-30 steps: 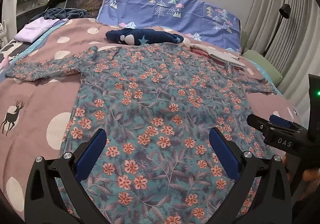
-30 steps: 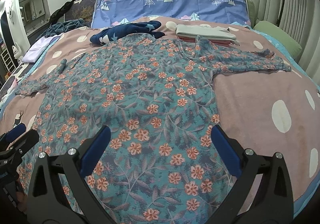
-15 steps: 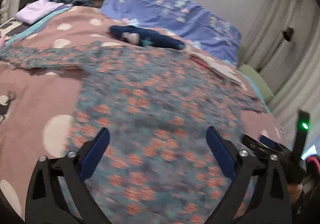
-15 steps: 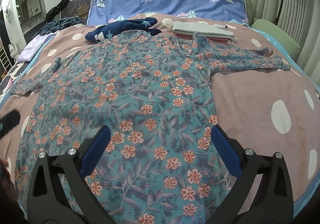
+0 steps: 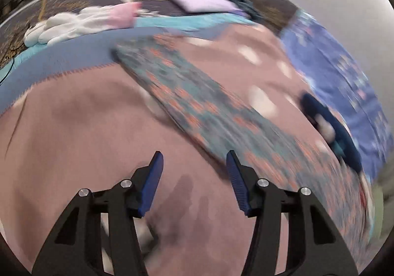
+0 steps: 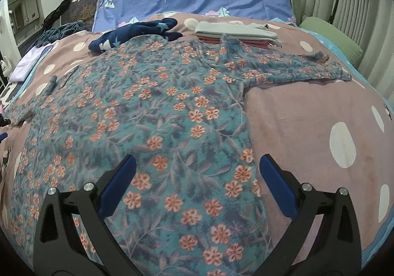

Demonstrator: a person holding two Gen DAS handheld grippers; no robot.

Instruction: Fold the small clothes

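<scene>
Floral top (image 6: pixel 157 113): spread flat across the bed (image 6: pixel 307 123), sleeves toward side edges. Left tongs (image 5: pixel 194 177): closing, apparently empty above blanket beside one blurred sleeve. Right tongs (image 6: pixel 197 177): wide apart, empty, over hem.

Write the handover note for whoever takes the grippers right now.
Left gripper: jaws closing, nothing between them, over bare blanket beside the shirt's left sleeve; view blurred.
Right gripper: open, empty, above the shirt near its hem.
Shirt lies flat on the bed, both sleeves spread out. Folded stack sits beyond the collar.
Done: shirt laid out.
Left: every fold; likely the left sleeve first.
</scene>
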